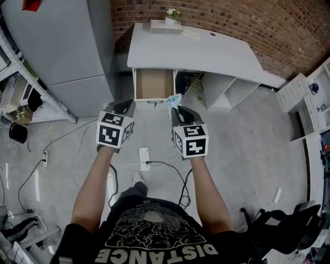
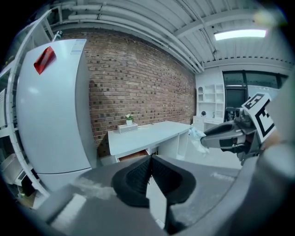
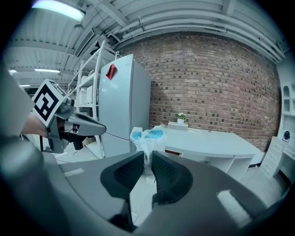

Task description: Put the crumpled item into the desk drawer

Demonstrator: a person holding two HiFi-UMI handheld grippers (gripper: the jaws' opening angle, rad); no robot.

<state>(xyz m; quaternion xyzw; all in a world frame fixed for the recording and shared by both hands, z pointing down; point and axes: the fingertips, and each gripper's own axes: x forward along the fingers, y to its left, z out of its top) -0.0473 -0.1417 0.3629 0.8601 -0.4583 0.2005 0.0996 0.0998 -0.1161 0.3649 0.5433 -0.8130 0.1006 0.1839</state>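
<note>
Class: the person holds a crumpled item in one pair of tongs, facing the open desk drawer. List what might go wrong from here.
1. The right tongs pinch only the lower tail of the crumpled blue-and-white item; most of it bulges above them, so it may slip out before reaching the drawer.
2. A power strip and loose cables lie on the floor between the person and the desk; a foot might catch on them.

Twelve o'clock, a red brick wall (image 1: 232, 20) and a small green potted plant (image 1: 172, 14). Ten o'clock, what looks like a tall grey metal fridge (image 1: 62, 46). Dead centre, a white plastic power strip (image 1: 144, 157) lies on the floor, thin black cable (image 1: 164, 163) attached.
</note>
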